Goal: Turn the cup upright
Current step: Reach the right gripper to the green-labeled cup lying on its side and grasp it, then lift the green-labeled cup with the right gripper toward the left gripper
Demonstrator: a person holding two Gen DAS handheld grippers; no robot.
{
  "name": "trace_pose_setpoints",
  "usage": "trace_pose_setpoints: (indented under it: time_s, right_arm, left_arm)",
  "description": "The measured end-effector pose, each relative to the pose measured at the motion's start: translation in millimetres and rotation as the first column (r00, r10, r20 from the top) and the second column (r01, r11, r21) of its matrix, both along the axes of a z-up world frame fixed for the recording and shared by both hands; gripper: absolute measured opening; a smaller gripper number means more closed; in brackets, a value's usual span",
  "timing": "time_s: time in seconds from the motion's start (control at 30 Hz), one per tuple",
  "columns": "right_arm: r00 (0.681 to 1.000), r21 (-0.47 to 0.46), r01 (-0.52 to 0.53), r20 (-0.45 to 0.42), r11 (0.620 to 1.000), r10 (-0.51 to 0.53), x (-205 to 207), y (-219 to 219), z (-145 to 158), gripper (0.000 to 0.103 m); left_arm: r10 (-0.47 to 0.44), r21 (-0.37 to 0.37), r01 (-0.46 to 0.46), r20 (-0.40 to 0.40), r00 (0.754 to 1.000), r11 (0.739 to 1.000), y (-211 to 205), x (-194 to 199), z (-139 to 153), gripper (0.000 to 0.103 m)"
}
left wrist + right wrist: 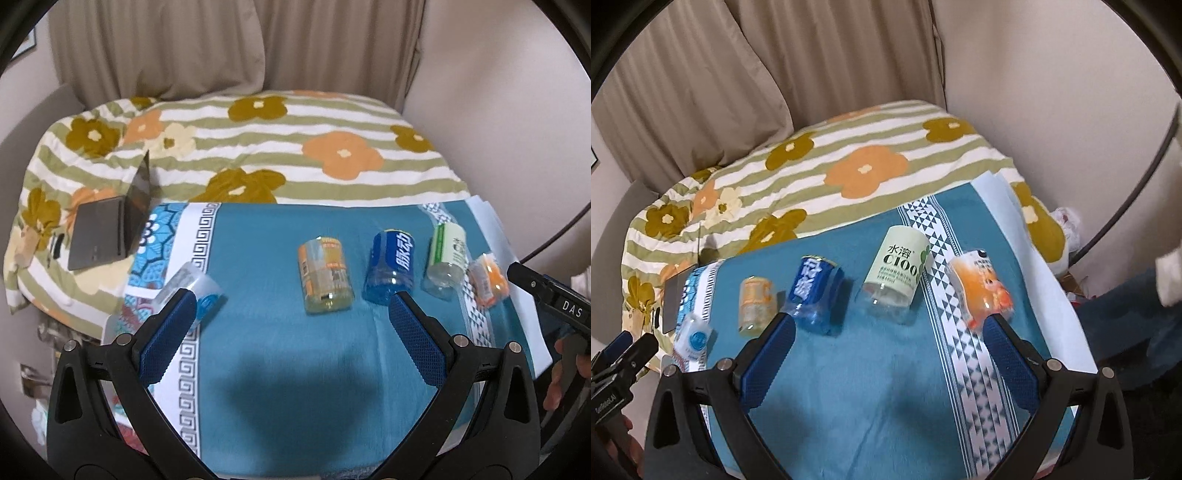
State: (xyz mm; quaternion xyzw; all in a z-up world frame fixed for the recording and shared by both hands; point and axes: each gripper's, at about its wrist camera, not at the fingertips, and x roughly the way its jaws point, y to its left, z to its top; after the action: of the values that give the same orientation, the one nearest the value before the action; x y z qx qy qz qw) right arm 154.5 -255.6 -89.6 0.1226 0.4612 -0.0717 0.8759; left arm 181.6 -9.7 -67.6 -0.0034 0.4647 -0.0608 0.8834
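Several clear plastic cups lie on their sides in a row on a teal cloth (280, 354). From left to right: a light-blue-labelled cup (192, 291) (692, 338), a yellow-orange cup (325, 275) (755, 306), a dark blue cup (389, 271) (816, 295), a pale green cup (445, 258) (895, 275), and an orange cup (487, 278) (982, 291). My left gripper (291, 314) is open and empty above the cloth, near the yellow-orange cup. My right gripper (888, 334) is open and empty, just short of the green cup.
The cloth lies on a bed with a striped flower quilt (258, 147) (849, 166). An open laptop (110, 229) sits at the left on the quilt. Curtains (236, 44) and a wall (498, 129) stand behind. The right gripper's body (546, 299) shows at the left view's right edge.
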Motion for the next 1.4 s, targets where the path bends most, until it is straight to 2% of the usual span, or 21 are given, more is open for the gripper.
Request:
trace_pose_setpoints:
  time_s: [0.2,0.4,0.57,0.77,0.97,1.03,1.1,1.4]
  right_arm:
    - [0.998,0.041,-0.003,-0.066,0.999,0.005,36,-17,-30,0.101]
    - [0.989,0.093,-0.013,-0.148,0.996,0.026,65,-23,-68,0.101]
    - [0.983,0.137,-0.014,-0.18,0.99,0.039,83,-24,-89,0.101]
    - [0.974,0.163,-0.026,-0.218,0.986,0.062,100,-22,-111,0.091]
    - [0.969,0.153,-0.034,-0.238,0.988,0.07,105,-21,-118,0.081]
    - [0.968,0.145,-0.042,-0.239,0.989,0.076,107,-21,-119,0.07]
    - [0.968,0.134,-0.048,-0.239,0.99,0.079,107,-20,-119,0.067]
    - [0.973,0.115,-0.072,-0.212,0.991,0.095,97,-16,-105,0.066]
  left_arm:
    - [0.019,0.003,-0.019,-0.076,0.997,1.0,-17,41,-27,0.103]
    - [0.027,0.042,-0.022,-0.138,0.99,0.999,-28,62,-53,0.103]
    - [0.036,0.06,-0.025,-0.185,0.982,0.998,-33,79,-69,0.103]
    - [0.046,0.076,-0.031,-0.213,0.976,0.997,-34,91,-81,0.103]
    - [0.066,0.075,-0.05,-0.23,0.971,0.996,-30,96,-87,0.103]
    - [0.068,0.072,-0.053,-0.232,0.97,0.996,-29,95,-88,0.103]
    - [0.068,0.069,-0.054,-0.231,0.971,0.996,-28,94,-87,0.103]
    - [0.072,0.054,-0.062,-0.199,0.977,0.997,-20,77,-75,0.103]
